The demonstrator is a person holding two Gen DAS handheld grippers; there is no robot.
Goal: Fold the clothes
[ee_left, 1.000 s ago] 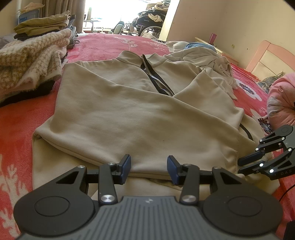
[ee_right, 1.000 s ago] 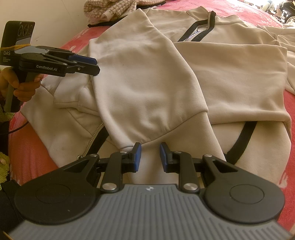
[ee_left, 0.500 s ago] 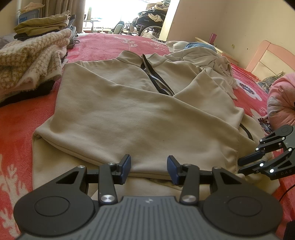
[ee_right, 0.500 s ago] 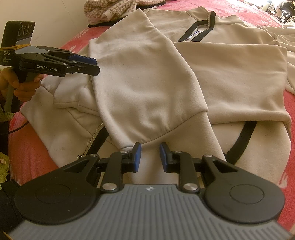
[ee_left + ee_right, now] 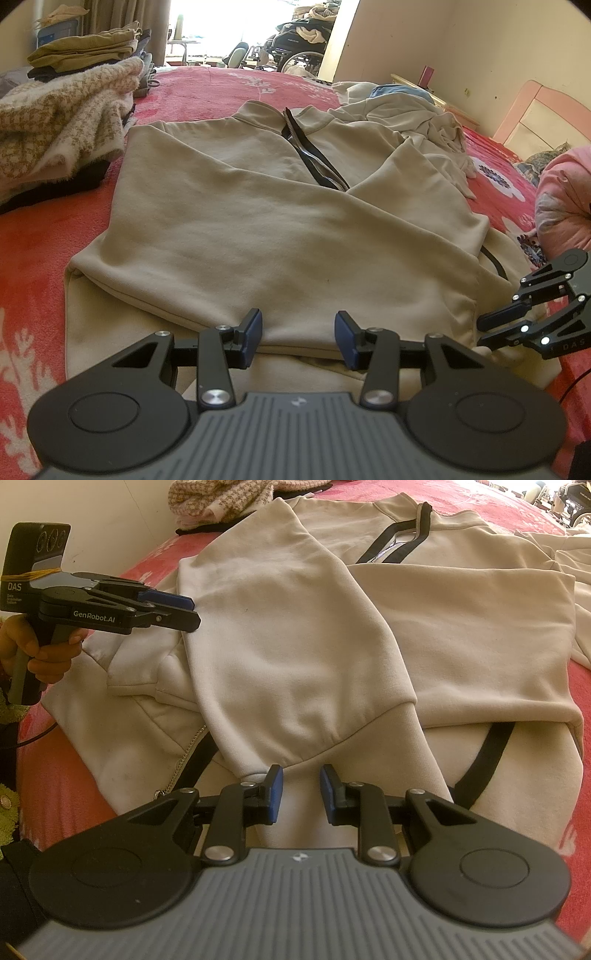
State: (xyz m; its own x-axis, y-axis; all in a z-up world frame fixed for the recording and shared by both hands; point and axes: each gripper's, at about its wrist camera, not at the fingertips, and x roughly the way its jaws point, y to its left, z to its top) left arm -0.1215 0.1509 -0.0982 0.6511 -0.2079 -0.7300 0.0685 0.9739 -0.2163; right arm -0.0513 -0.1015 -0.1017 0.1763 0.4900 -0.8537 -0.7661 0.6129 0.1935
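**Sweatshirt spread on the bed, both tools poised at its near edge**

Sweatshirt (image 5: pixel 280 229) in beige, with a dark zip (image 5: pixel 314 155) at the collar, lies flat on the red bedspread (image 5: pixel 33 251), both sleeves folded across its front. From my left camera I see my left tool (image 5: pixel 298 338) just above the near hem, its blue pads (image 5: pixel 255 332) parted to a middling gap with nothing gripped; cloth lies beneath them, not between them. My right tool (image 5: pixel 300 793) sits over the cuff end of the folded sleeve (image 5: pixel 295 657), jaws narrow but not closed, and I cannot see the pads pinching any fabric. In the right camera, the left tool shows from the side, gripped by a hand (image 5: pixel 35 653) at the garment's left edge. A woolly checked pile (image 5: pixel 62 122) sits on the bed beside the sweatshirt's shoulder, and another pale garment (image 5: pixel 417 114) is crumpled near the other shoulder. A pink pillow (image 5: pixel 565 203) rests at the right edge.
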